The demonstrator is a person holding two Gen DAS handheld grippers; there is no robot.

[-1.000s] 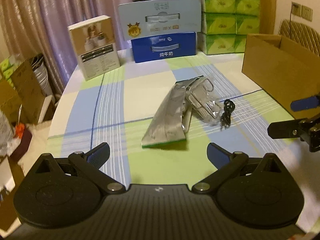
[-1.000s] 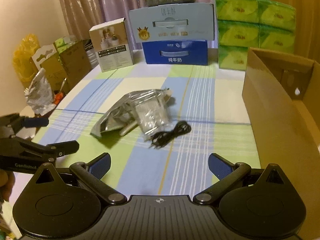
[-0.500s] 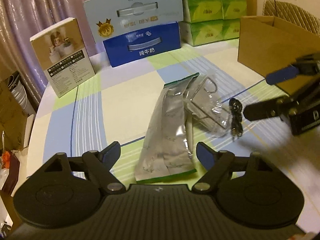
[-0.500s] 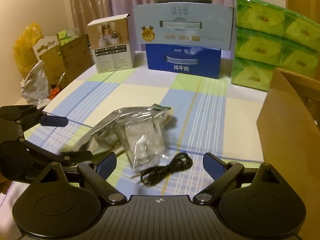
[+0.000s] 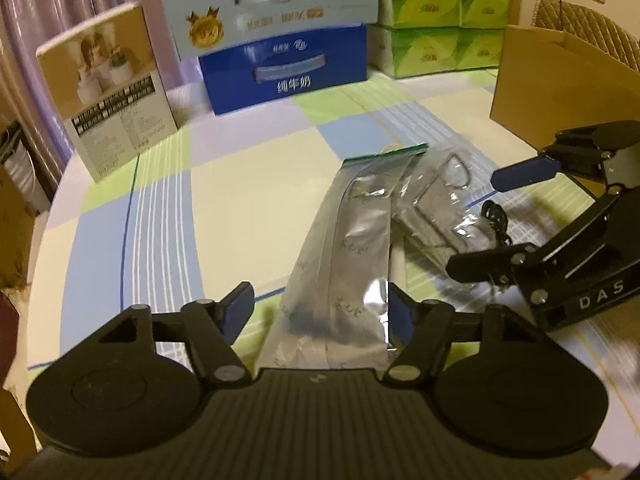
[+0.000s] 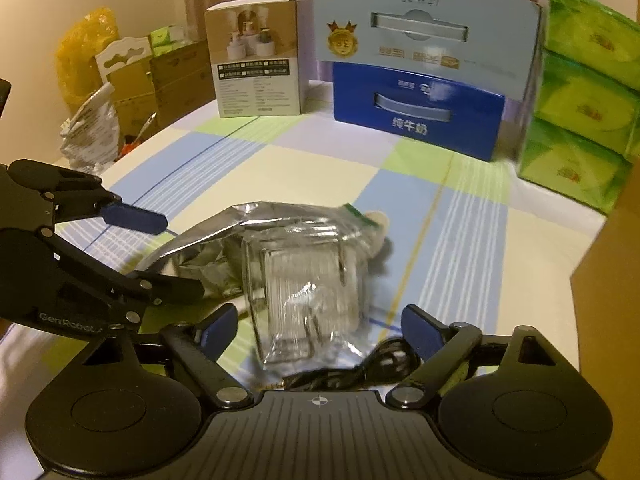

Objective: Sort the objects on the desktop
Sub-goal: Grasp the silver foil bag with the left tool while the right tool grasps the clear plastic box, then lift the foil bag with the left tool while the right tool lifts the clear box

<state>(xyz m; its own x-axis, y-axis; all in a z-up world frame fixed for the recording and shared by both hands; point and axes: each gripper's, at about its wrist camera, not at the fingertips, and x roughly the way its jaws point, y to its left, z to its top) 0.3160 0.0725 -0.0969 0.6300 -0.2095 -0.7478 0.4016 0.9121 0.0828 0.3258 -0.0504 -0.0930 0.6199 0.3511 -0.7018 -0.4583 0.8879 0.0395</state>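
Silver foil bag [image 5: 340, 264]: near end hidden behind the left gripper's body. Black cable [image 6: 360, 372]: near part hidden behind the right gripper's body. Cardboard box [image 6: 612, 280]: cut off by the right edge. Clear packet [image 6: 304, 292]: contents blurred, unidentifiable.

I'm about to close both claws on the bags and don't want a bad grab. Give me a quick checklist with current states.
1. Left claw open: ok, its fingers stand wide apart.
2. Left claw lined up on the silver foil bag: ok, the bag's near end lies between the fingers.
3. Right claw open: ok.
4. Right claw lined up on the clear plastic bag: ok, the bag sits between its fingers.
5. Black cable clear of the right claw: not ok, it lies just below the fingers.
6. Bags separate from each other: cannot tell, they overlap.
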